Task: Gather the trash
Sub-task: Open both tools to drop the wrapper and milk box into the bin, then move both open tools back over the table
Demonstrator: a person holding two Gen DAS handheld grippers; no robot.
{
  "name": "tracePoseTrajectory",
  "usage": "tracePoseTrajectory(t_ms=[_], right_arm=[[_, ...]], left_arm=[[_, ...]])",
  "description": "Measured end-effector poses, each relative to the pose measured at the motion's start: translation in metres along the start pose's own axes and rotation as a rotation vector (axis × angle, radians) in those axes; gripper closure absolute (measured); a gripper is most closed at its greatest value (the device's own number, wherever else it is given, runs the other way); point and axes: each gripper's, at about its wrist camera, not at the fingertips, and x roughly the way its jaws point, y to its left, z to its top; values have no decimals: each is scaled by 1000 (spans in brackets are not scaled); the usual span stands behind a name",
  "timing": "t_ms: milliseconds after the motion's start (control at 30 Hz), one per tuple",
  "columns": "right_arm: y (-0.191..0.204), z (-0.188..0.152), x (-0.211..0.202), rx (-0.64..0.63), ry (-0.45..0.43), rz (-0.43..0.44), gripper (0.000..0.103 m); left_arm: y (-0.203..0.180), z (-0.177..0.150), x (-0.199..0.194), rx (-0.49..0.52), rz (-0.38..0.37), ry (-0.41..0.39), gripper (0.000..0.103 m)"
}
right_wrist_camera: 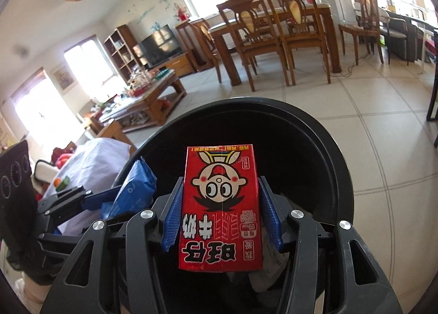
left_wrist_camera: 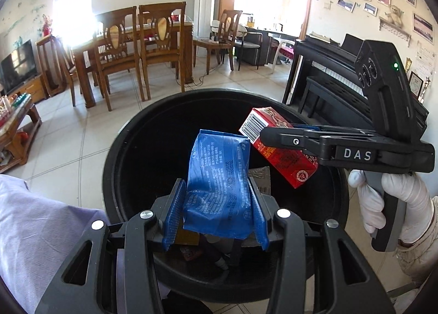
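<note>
Blue wrapper (left_wrist_camera: 219, 185) sits clamped in the left gripper (left_wrist_camera: 216, 210) while the right gripper (right_wrist_camera: 221, 221) grasps a red carton (right_wrist_camera: 221, 210), both poised over the black bin (left_wrist_camera: 131, 133) for dropping.

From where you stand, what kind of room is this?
Most likely a home's living and dining room: a wooden dining table with chairs, a TV on a low cabinet, and a piano under photos on the wall.

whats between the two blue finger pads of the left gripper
A blue plastic wrapper, pinched between the pads of the left gripper over the black trash bin, seen in the left wrist view.
</note>
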Motion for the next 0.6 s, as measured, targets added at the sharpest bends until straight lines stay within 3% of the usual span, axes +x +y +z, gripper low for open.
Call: tracePoseTrajectory(t_ms=[433,533,600], right_arm=[[15,4,0,-14,-5,-36,45],[24,6,-2,-21,-10,-43,45],[31,8,-4,-28,-14,-45,45]], left_arm=[[1,1,-2,-2,4,-6,56],[1,1,-9,-6,11,-25,45],[-2,-1,-13,-8,13,-36,45]])
